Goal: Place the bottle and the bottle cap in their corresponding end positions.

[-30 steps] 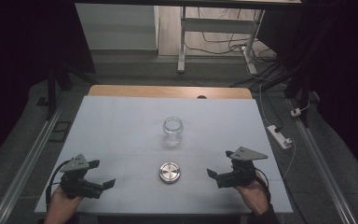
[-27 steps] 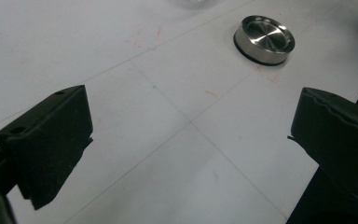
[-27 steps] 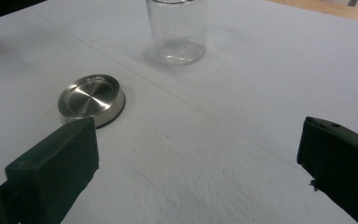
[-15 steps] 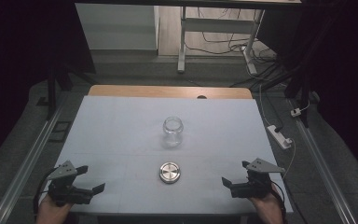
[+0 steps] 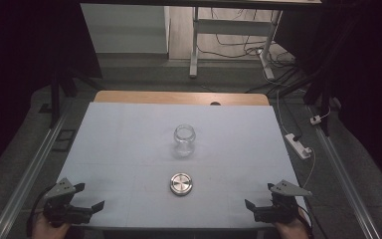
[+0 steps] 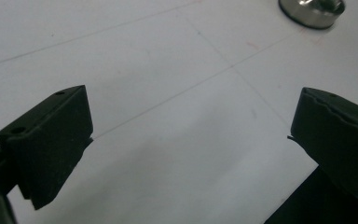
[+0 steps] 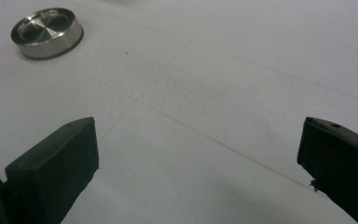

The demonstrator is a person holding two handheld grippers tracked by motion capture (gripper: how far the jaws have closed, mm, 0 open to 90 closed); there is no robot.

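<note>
White power strip [image 5: 298,145] on the floor beside the table [image 5: 124,134].

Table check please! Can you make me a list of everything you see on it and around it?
Surface: white table top, bare wood strip along the far edge.
Job's things: clear glass jar, upright, no lid on; round metal lid lying flat, nearer the person, apart from the jar.
Clutter: nothing seen.
Grippers: left tool and right tool at the near corners, both open, holding nothing.
Cables: white power strip and cords on the floor.
Surroundings: dark room, metal desk legs behind.
</note>
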